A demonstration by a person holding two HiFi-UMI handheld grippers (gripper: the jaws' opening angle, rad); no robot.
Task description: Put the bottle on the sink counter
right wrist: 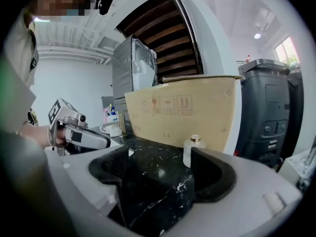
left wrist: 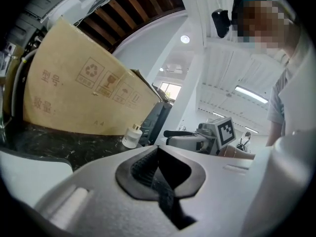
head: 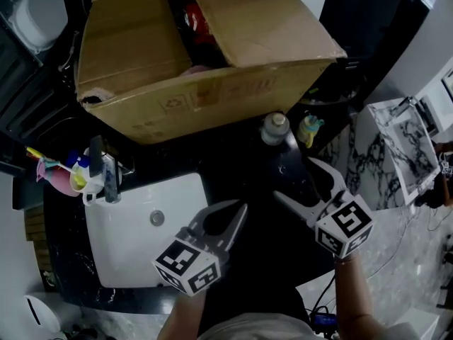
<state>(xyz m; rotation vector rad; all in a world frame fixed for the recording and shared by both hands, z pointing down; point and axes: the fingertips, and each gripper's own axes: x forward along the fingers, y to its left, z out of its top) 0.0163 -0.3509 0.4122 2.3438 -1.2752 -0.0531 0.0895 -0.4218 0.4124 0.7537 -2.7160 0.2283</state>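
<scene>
A small white bottle (head: 274, 128) with a pale cap stands upright on the black marble counter (head: 233, 165), just in front of the cardboard box (head: 184, 41). My right gripper (head: 297, 179) hovers a little nearer than the bottle, open and empty, its fingers pointing toward it. In the right gripper view the bottle (right wrist: 190, 150) shows beyond the right jaw of the gripper (right wrist: 158, 167). My left gripper (head: 225, 212) is open and empty over the sink's right edge. The bottle (left wrist: 132, 136) appears far off in the left gripper view, past the gripper (left wrist: 160, 162).
A white sink basin (head: 134, 236) lies at the lower left. A cup of toothbrushes (head: 88, 179) stands by the tap (head: 113, 179). A small yellow and teal bottle (head: 309, 129) stands right of the white one. A marble-patterned board (head: 403, 144) lies far right.
</scene>
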